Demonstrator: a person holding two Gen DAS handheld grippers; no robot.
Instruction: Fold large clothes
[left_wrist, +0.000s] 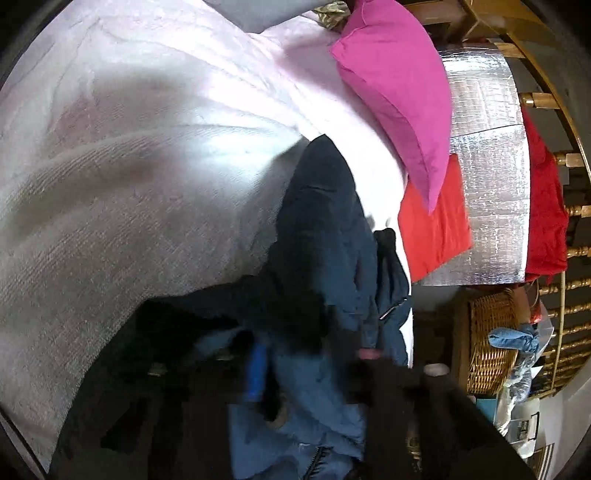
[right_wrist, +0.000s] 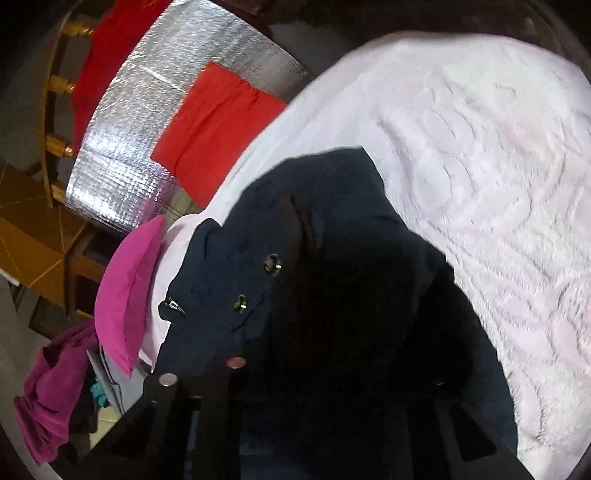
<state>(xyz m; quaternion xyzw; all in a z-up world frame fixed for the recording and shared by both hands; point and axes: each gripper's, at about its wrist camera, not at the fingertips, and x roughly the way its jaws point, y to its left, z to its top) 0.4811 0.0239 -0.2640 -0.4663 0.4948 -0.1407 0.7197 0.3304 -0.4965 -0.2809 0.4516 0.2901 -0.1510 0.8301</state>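
Note:
A dark navy jacket (left_wrist: 321, 229) with a zip and metal snap buttons lies bunched on a pale pink bedspread (left_wrist: 129, 166). In the left wrist view its fabric runs down into my left gripper (left_wrist: 310, 363), whose dark fingers are nearly closed and pinch the cloth. The right wrist view shows the same jacket (right_wrist: 332, 221) with two snaps (right_wrist: 272, 264) on its flap. It rises into my right gripper (right_wrist: 332, 373), which is likewise shut on a fold. The fingertips of both grippers are mostly lost in shadow and dark fabric.
A magenta pillow (left_wrist: 391, 85) (right_wrist: 125, 291) leans at the bed's edge beside a red cloth (left_wrist: 436, 229) (right_wrist: 218, 129) on a silver foil sheet (left_wrist: 487, 184). A wicker basket (left_wrist: 487, 343), wooden railing (left_wrist: 569, 158) and a purple garment (right_wrist: 51, 391) lie beyond the bedspread (right_wrist: 480, 166).

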